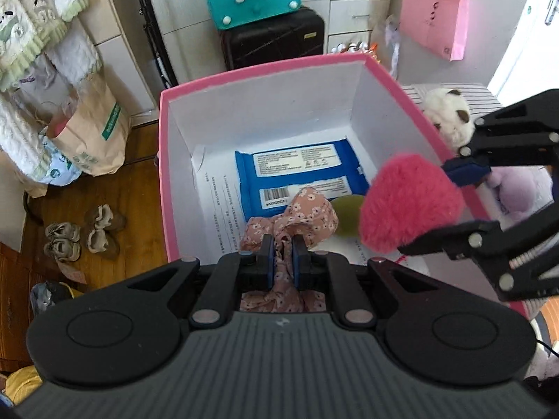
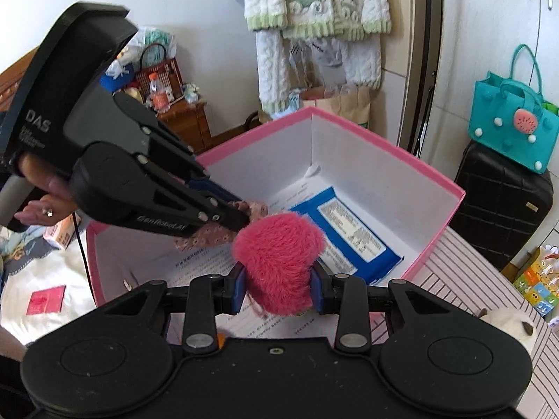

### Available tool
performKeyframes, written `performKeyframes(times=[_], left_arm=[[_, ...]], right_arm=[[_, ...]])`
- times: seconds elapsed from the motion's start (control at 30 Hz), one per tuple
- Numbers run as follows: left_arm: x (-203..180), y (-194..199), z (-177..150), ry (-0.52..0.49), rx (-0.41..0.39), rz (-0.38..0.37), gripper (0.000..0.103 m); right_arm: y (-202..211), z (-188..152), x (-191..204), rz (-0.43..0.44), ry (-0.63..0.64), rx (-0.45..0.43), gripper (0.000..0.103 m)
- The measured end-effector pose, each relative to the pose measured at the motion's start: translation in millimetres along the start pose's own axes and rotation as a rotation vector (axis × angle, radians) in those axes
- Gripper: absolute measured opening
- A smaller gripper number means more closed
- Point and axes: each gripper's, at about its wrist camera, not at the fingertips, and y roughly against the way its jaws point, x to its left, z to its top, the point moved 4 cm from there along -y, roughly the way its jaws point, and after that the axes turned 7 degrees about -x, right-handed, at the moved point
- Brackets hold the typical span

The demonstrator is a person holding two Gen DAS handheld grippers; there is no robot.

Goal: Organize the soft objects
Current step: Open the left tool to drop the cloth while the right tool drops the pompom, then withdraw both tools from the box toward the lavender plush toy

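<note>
A pink box (image 1: 244, 73) with white inner walls stands open below both grippers; in the right wrist view its rim is the pink box (image 2: 433, 171). My left gripper (image 1: 283, 262) is shut on a pink floral cloth (image 1: 307, 213), which hangs over the box's near side. My right gripper (image 2: 277, 288) is shut on a fluffy pink heart plush (image 2: 279, 258), held above the box. In the left wrist view the plush (image 1: 412, 202) and the right gripper (image 1: 454, 209) enter from the right. The left gripper (image 2: 244, 218) with the cloth (image 2: 206, 239) shows at left in the right wrist view.
In the box lie a blue wipes pack (image 1: 300, 174), a printed sheet (image 1: 223, 206) and an olive round thing (image 1: 346, 216). A white plush (image 1: 447, 115) and a purple plush (image 1: 517, 188) lie on the striped surface to the right. Black suitcase (image 1: 272, 38), paper bags and shoes (image 1: 80, 237) are beyond.
</note>
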Motion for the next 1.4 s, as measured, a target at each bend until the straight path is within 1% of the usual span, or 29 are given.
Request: performKeyframes(times=[0.13,0.23,0.37,0.43,0.5,0.57,0.6,0.7,0.83,0.97,1.03,1.17,1.23,1.3,1.4], left_arm=[[-5.8,-2.9,-0.4,-0.045,-0.037,0.053,0.010],[-5.6,-4.9,0.5,-0.038,-0.047,0.052,0.010],[-2.3,-6.3,1.6,-0.050,-0.062,0.092,0.010],[0.3,-5.6,1.6,-0.035,-0.063,0.093,0.012],[1.7,-3.2,1.2,-0.022,-0.067,0.090,0.012],[2.6,0.9,0.3,-0.012,-0.079,0.092,0.012],[3.2,3.5,-0.2,-0.006,-0.085,0.090,0.014],[6.2,12.1,-1.7,0.027,-0.098,0.080,0.022],[5.8,28.9,-4.7,0.043,-0.128,0.075,0.028],[0.7,45.7,-8.1,0.063,-0.139,0.056,0.031],[-4.0,54.3,-9.6,0.060,-0.141,0.055,0.032],[-14.0,71.2,-12.8,0.061,-0.136,0.036,0.035],[-22.2,81.9,-15.1,0.045,-0.148,0.043,0.040],[-31.3,92.3,-17.1,0.023,-0.164,0.054,0.041],[-45.8,109.6,-21.0,-0.001,-0.186,0.051,0.042]], right_arm=[[-4.3,-2.9,2.7,0.001,0.013,0.026,0.041],[-6.7,-4.9,6.2,0.003,0.026,0.043,0.041],[-16.5,-4.4,11.4,0.022,0.048,0.067,0.041],[-23.9,-4.6,15.4,0.032,0.065,0.082,0.041],[-31.5,-5.1,18.2,0.022,0.085,0.096,0.044],[-36.3,-5.4,17.7,-0.012,0.090,0.100,0.050],[-35.6,-5.1,17.8,-0.016,0.088,0.092,0.050],[-23.9,-3.3,15.7,-0.005,0.051,0.060,0.050],[2.6,-1.4,13.8,-0.006,0.003,0.005,0.050],[27.9,-2.7,15.6,-0.009,-0.035,-0.029,0.050],[39.7,-3.9,19.2,-0.015,-0.038,-0.045,0.050],[62.3,-7.4,30.0,-0.031,-0.026,-0.086,0.054],[74.3,-9.0,35.6,-0.038,-0.015,-0.106,0.055],[85.1,-10.1,40.6,-0.044,-0.006,-0.122,0.056],[100.6,-12.3,48.0,-0.057,0.013,-0.144,0.059]])
